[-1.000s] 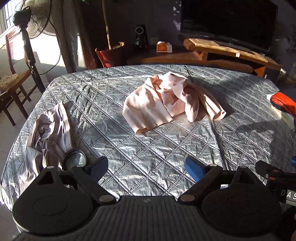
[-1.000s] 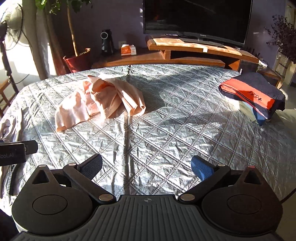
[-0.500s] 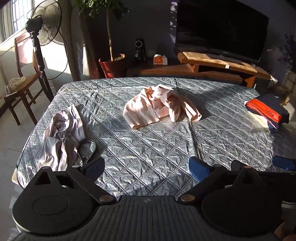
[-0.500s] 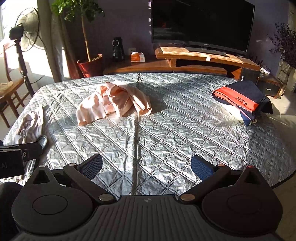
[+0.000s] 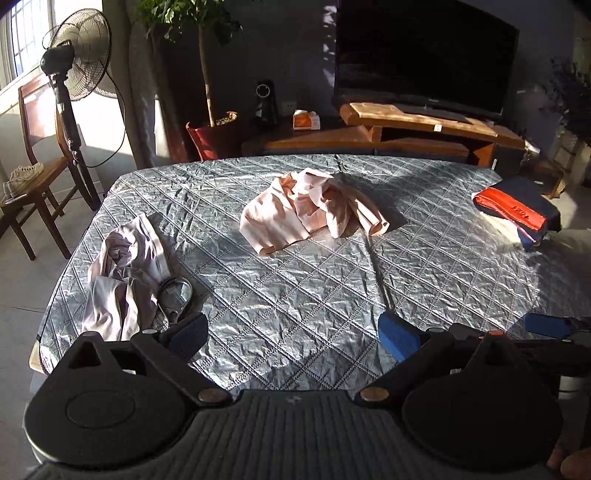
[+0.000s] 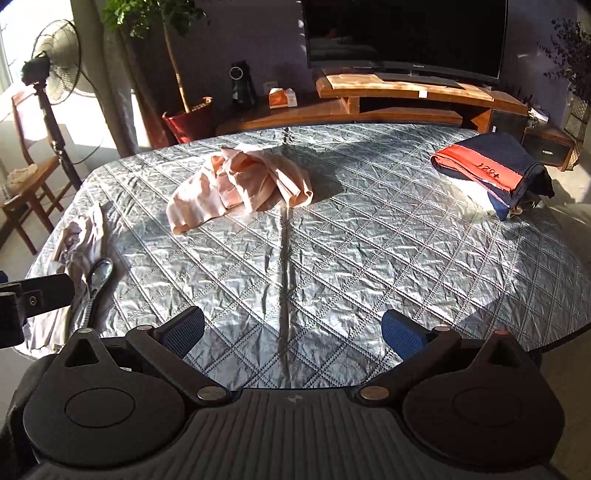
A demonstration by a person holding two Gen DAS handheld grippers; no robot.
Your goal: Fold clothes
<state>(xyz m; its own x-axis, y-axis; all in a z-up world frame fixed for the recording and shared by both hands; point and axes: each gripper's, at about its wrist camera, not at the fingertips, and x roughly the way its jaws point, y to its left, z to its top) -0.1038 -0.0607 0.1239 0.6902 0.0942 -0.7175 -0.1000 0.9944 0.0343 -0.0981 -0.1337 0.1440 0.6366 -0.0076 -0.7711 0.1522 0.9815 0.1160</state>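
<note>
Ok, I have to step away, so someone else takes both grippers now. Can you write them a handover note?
Left gripper: open, empty, above the near edge of the quilted table.
Right gripper: open, empty, also at the near edge.
Pink garment: crumpled mid-table, unfolded.
Pale lilac garment: bunched at the left edge, a hand mirror beside it.
Folded stack: far right, looks done.
Left: fold the pink and lilac pieces.

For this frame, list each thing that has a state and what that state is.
Pink garment: crumpled, unfolded, mid-bed.
Lilac garment: crumpled at the bed's left edge.
Navy-and-red garment: folded, atop a stack.
Left gripper: open, empty.
Right gripper: open, empty.
Television: screen dark.
Standing fan: blades hard to judge.
</note>
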